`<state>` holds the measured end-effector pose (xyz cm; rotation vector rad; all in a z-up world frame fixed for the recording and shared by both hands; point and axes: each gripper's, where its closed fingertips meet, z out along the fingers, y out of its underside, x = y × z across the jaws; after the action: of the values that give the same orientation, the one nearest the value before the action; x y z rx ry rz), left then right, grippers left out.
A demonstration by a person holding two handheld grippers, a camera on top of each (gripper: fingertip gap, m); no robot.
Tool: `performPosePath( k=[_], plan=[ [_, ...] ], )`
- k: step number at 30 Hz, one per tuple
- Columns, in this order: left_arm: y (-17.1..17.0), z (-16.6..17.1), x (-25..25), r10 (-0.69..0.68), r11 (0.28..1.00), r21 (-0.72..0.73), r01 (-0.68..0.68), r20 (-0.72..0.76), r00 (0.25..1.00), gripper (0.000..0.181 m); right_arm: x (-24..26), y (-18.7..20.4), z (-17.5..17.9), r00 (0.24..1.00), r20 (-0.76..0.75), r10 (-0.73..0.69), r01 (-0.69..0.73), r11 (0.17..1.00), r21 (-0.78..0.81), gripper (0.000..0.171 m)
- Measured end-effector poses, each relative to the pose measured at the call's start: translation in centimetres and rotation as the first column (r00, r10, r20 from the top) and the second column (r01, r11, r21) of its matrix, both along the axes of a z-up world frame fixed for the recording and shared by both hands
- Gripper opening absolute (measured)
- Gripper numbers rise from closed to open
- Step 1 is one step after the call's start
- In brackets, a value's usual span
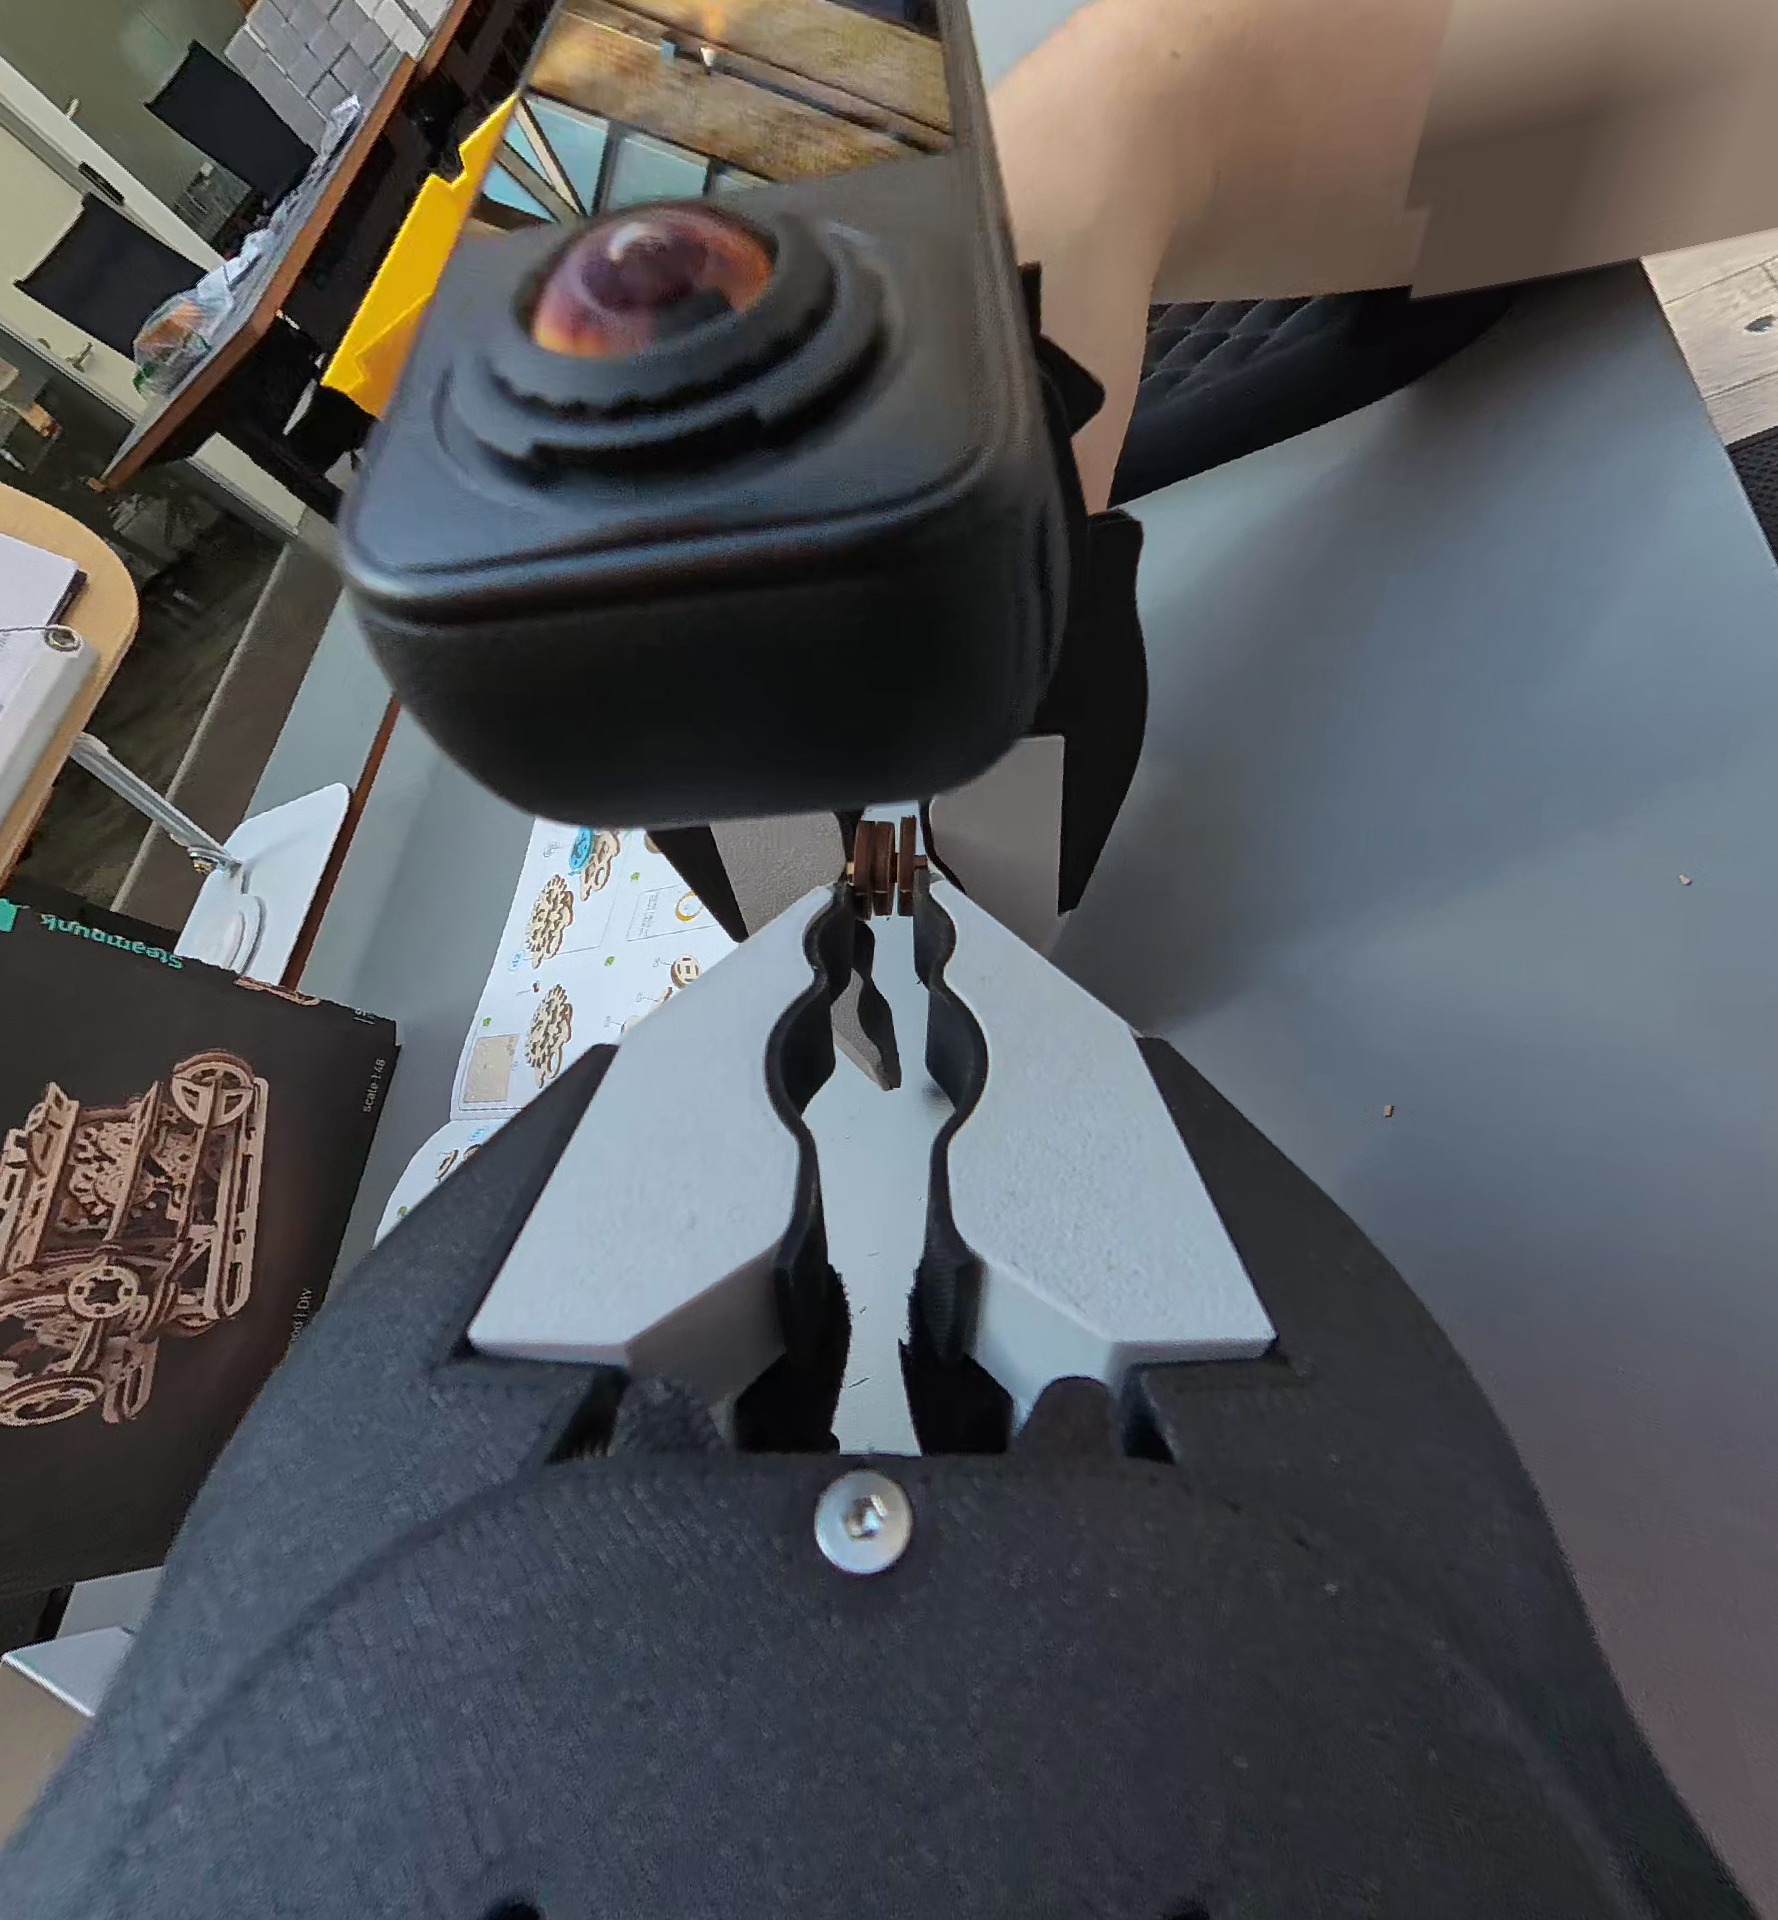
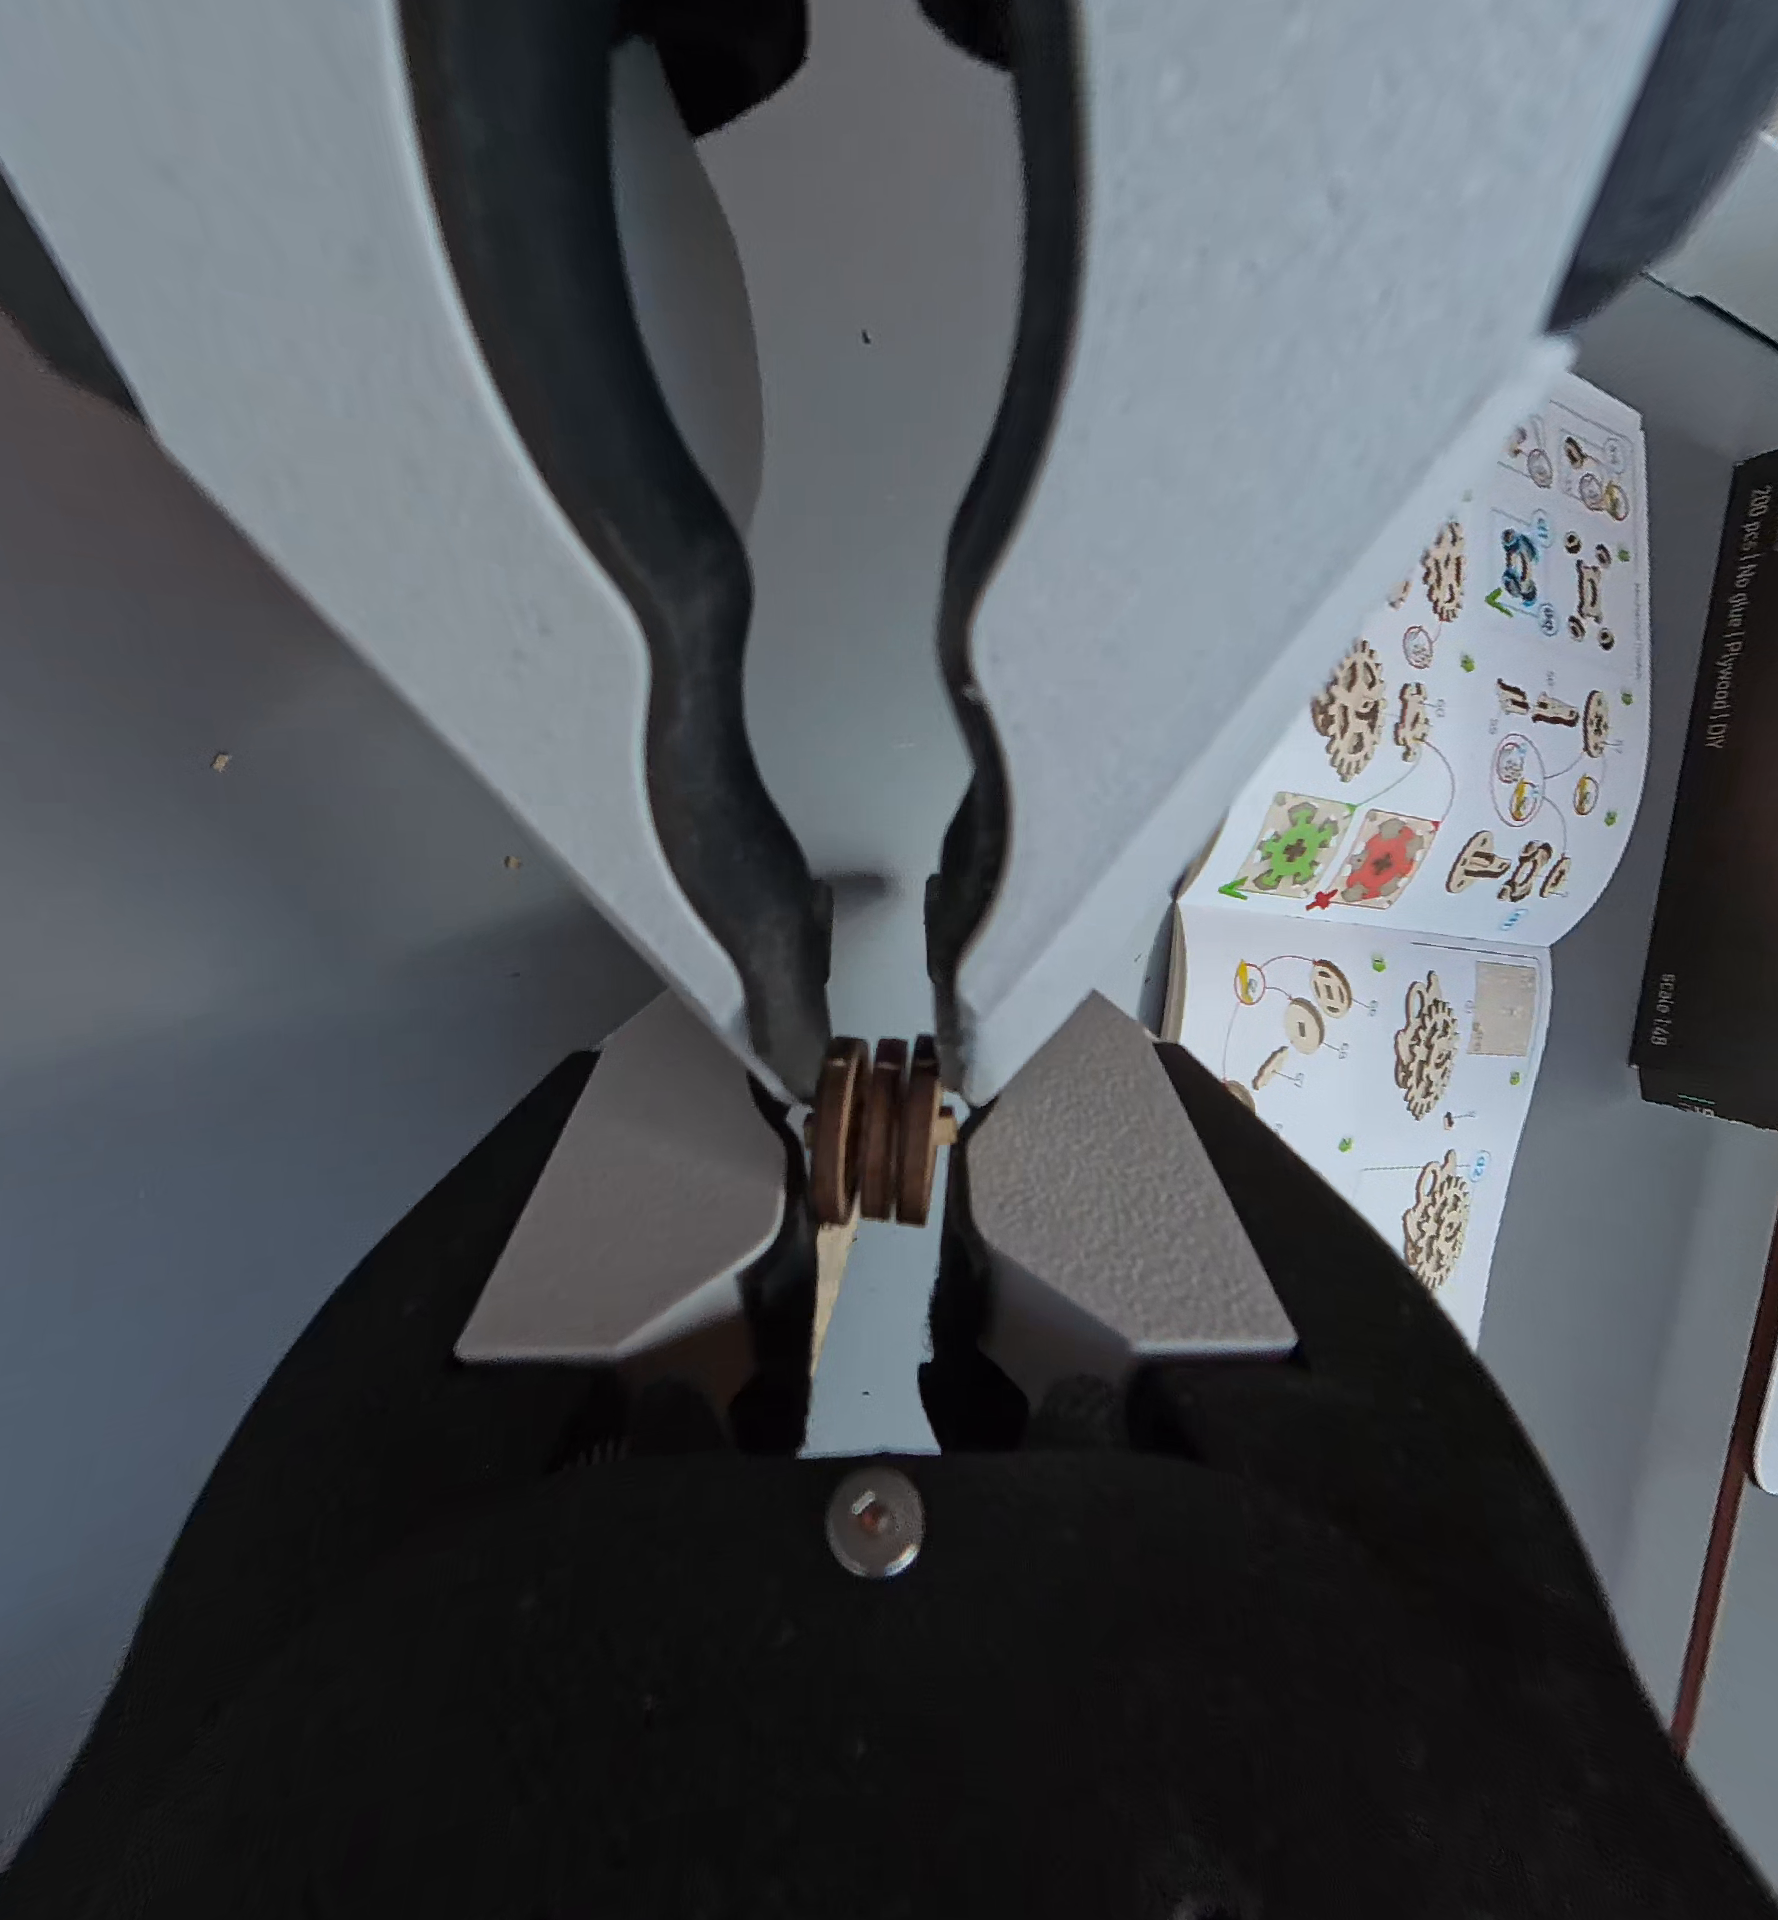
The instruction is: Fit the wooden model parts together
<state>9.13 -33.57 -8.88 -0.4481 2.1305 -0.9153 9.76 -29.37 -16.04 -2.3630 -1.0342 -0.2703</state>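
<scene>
A small stack of three brown wooden discs on a short axle (image 1: 883,868) (image 2: 874,1132) is held in the air between both grippers, above the grey table (image 1: 1436,935). My left gripper (image 1: 883,891) is shut on the stack, its black pads pinching the outer discs. It reaches down from the top of the right wrist view (image 2: 883,1044). My right gripper (image 2: 874,1195) meets it tip to tip and is shut on the same stack from the opposite side. Its black camera body (image 1: 698,468) fills the upper left wrist view. A pale wood sliver (image 2: 829,1283) shows just below the discs.
An open instruction booklet (image 1: 573,935) (image 2: 1404,883) lies on the table beside the black kit box (image 1: 137,1195) (image 2: 1758,779). A person's bare arm (image 1: 1124,208) is behind the right gripper. Small wood crumbs (image 2: 221,762) dot the table. A white stand base (image 1: 277,873) sits beyond the box.
</scene>
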Motion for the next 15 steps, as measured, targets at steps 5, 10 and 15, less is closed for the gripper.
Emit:
performPosePath(
  k=[5, 10, 15],
  plan=[
    [-0.13, 0.47, -0.19, -0.015, 0.999, -0.041, 0.015, -0.010, 1.000, 0.010, 0.12, 0.17, 0.11, 0.999, 0.040, 0.005, -0.005, 1.000, 0.011, 0.011],
    [-0.12, 0.26, -0.24, -0.019, 0.999, -0.032, 0.018, -0.016, 1.000, 0.010, 0.11, 0.10, -0.09, 0.999, 0.043, -0.003, 0.003, 1.000, 0.002, 0.011],
    [0.07, 0.14, -0.29, -0.021, 0.999, -0.036, 0.020, -0.030, 0.999, 0.009, 0.38, 0.31, -0.10, 0.997, 0.075, -0.021, 0.020, 1.000, 0.010, 0.010]
  ],
)
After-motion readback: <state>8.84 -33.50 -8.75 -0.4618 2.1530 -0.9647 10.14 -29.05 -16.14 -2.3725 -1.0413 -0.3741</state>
